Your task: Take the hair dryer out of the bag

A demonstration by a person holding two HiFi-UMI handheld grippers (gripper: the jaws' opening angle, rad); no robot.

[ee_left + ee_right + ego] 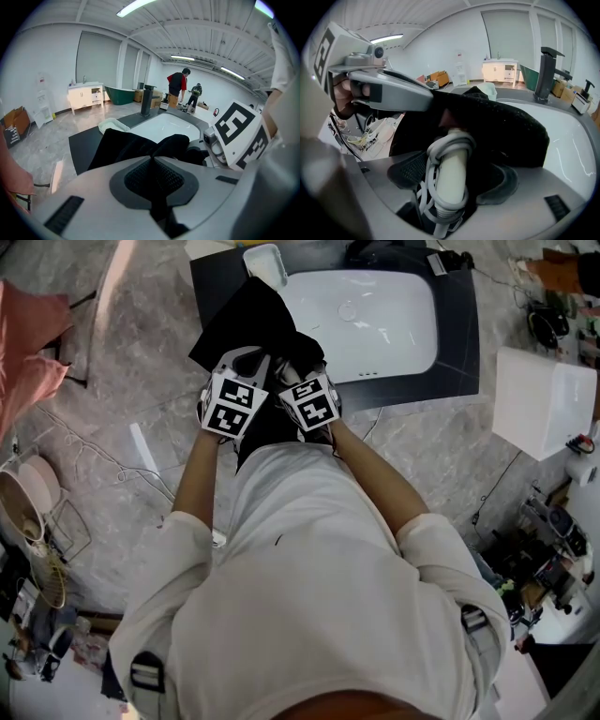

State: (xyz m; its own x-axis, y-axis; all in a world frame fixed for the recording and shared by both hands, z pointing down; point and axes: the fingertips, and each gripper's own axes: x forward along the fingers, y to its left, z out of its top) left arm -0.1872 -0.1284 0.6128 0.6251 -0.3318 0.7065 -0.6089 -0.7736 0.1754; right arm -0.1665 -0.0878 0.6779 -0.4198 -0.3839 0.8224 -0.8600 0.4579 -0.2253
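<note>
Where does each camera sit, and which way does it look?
Head view: on the person's head, facing down at shirt, forearms, left tool, right tool, bag, sink.
Left gripper view: on the left tool, along its jaws shut on the bag; the right tool shows.
Right gripper view: on the right tool, along its open jaws, hair dryer between them; left tool and hand show.
All three share the bag.

Hair dryer (452, 164): you see only the cord-wrapped handle. Its head sits hidden inside the bag (506, 126), and the handle's lower end is lost at the bottom edge. Head view: marker cubes (232, 404) cover the jaws of your left gripper (152, 161) and right gripper (457, 177). People (177, 89) far back, too small to tell.
</note>
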